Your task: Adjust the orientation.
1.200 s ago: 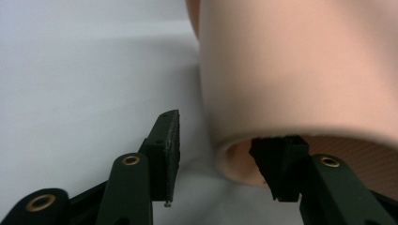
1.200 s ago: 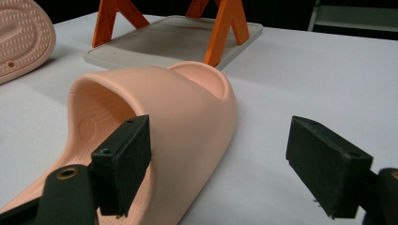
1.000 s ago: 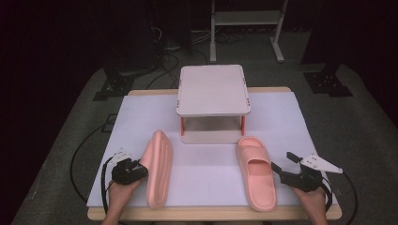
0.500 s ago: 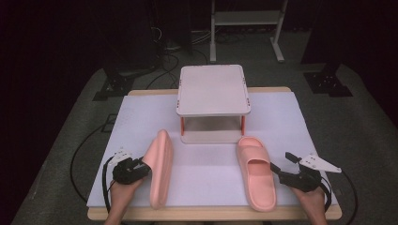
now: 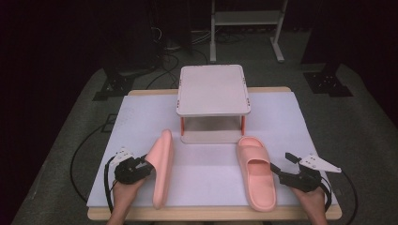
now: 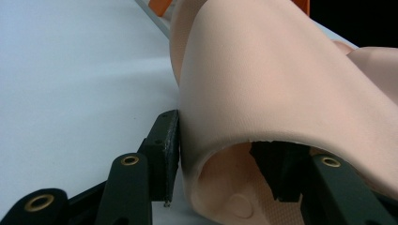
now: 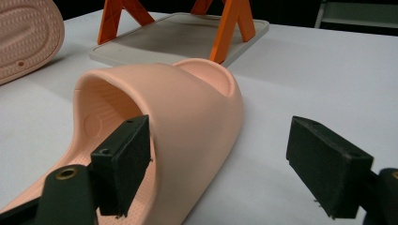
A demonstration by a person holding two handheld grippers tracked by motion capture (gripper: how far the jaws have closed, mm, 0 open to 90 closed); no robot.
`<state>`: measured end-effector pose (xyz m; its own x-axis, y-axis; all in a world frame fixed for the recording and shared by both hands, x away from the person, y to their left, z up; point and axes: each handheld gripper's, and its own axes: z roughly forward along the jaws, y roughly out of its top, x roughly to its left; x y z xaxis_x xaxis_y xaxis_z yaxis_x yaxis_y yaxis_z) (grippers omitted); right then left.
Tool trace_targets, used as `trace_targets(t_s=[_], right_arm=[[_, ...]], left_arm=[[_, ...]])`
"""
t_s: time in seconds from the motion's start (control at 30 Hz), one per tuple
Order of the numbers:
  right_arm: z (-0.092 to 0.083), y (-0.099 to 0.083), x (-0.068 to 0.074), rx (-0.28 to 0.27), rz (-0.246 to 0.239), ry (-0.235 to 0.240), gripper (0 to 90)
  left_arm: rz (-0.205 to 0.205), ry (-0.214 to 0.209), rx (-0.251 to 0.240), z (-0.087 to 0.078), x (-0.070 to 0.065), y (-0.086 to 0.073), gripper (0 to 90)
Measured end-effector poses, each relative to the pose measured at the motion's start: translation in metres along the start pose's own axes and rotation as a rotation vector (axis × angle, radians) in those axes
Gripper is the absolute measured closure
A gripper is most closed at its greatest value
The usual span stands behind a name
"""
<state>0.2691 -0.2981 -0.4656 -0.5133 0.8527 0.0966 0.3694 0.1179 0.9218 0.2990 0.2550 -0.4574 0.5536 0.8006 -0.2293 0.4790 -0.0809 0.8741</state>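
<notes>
At the bottom left of the high view, the left gripper [image 5: 141, 168] holds the left peach foam slide sandal [image 5: 161, 168], which stands tipped on its edge on the white sheet [image 5: 141, 117] that covers the table. In the left gripper view one black pad [image 6: 170, 140] presses on the outside of the sandal's strap and the other sits inside the strap's opening, so the jaws are clamped on the strap; they have just been opening a little, with the strap between them.

At the bottom right of the high view, the right gripper [image 5: 284, 169] sits just beside the right peach foam slide sandal [image 5: 256, 171], which lies flat, sole down. In the right gripper view its jaws stand wide apart: one pad [image 7: 126, 164] is just inside the strap's opening, the other [image 7: 328, 166] is well off the sandal over bare sheet, and neither presses on it.

Farther up, in the centre of the high view, stands a pale two-tier rack with orange legs [image 5: 213, 101], near both sandals' toes. Beyond the table, dark floor, cables and a metal stand [image 5: 246, 21] fill the top of the frame.
</notes>
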Motion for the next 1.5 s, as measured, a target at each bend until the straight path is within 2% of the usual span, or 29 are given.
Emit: trace_targets(t_s=[0.23, 0.5, 0.6, 0.63, 0.67, 0.7, 0.73, 0.83, 0.93, 1.1, 1.5], right_arm=[[0.001, 0.000, 0.001, 0.004, 0.000, 0.003, 21.8], [0.001, 0.000, 0.001, 0.006, -0.006, 0.007, 21.7], [0.001, 0.000, 0.001, 0.005, -0.006, 0.008, 21.7], [0.001, 0.000, 0.001, 0.006, -0.004, 0.009, 21.7], [0.001, -0.001, 0.001, 0.005, -0.004, 0.009, 21.7], [0.001, -0.001, 0.001, 0.004, -0.004, 0.009, 21.7], [0.000, -0.001, 0.001, 0.005, -0.003, 0.009, 21.8], [0.001, -0.001, 0.000, 0.007, -0.004, 0.010, 21.7], [0.001, -0.001, 0.001, 0.007, -0.008, 0.013, 21.7], [0.001, -0.001, 0.001, 0.008, -0.011, 0.017, 21.7], [0.000, -0.003, 0.002, 0.009, -0.004, 0.038, 21.7]], left_arm=[[-0.002, 0.002, -0.007, -0.001, 0.000, 0.000, 51.6], [0.012, -0.019, -0.028, -0.001, -0.009, 0.004, 51.7], [0.009, -0.010, -0.012, 0.002, -0.009, 0.003, 51.8], [0.004, -0.025, -0.009, 0.004, -0.008, 0.003, 52.2], [-0.002, -0.018, -0.007, 0.005, -0.009, 0.002, 52.2], [0.008, -0.016, 0.000, 0.007, -0.009, 0.001, 52.2], [-0.006, -0.024, 0.002, 0.008, -0.010, 0.001, 52.1], [-0.001, -0.033, 0.009, 0.011, -0.011, 0.000, 51.9], [-0.019, -0.043, 0.002, 0.014, -0.014, 0.000, 51.9], [-0.020, -0.059, 0.003, 0.017, -0.017, 0.001, 50.7], [0.014, -0.073, 0.025, 0.022, -0.022, 0.001, 50.4]])
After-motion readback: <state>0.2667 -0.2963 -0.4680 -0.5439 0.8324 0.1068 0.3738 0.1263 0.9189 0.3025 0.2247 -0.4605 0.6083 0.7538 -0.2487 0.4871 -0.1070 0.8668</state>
